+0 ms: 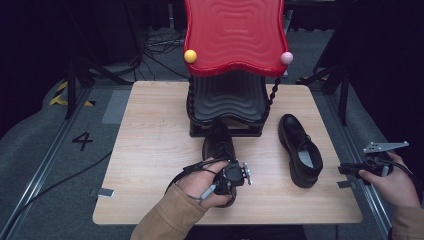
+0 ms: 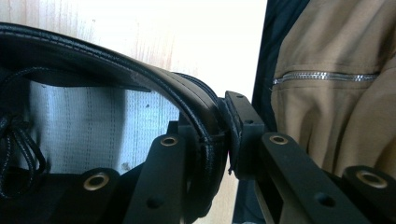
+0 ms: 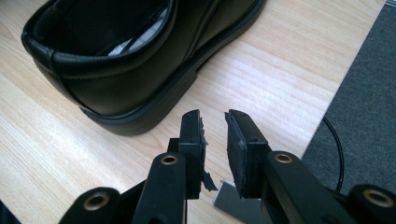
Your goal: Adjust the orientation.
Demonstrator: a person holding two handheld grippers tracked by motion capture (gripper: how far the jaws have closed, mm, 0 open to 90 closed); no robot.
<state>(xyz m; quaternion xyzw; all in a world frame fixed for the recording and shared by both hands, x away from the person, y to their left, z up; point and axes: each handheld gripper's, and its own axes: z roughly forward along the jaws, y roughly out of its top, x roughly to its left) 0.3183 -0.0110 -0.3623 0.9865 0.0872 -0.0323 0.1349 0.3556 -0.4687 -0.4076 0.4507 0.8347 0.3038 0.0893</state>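
Observation:
Two black leather lace-up shoes stand on the wooden table [image 1: 150, 150]. The left shoe [image 1: 218, 141] points its toe under the rack, and my left gripper [image 1: 233, 176] is shut on its heel collar. In the left gripper view the jaws of the left gripper [image 2: 219, 128] pinch the stitched rim of that left shoe [image 2: 140, 77], with the white insole and a lace inside. The right shoe [image 1: 300, 150] stands alone toward the right. My right gripper [image 1: 349, 169] hovers at the table's right edge; in the right gripper view this right gripper [image 3: 215, 126] stands slightly open and empty, just short of the right shoe's heel [image 3: 116, 79].
A two-tier shoe rack stands at the back centre, with a red wavy top shelf [image 1: 235, 35] over a black lower shelf [image 1: 227, 97]. A small metal clip [image 3: 229, 196] lies at the table edge. Grey floor with cables [image 1: 75, 175] surrounds the table.

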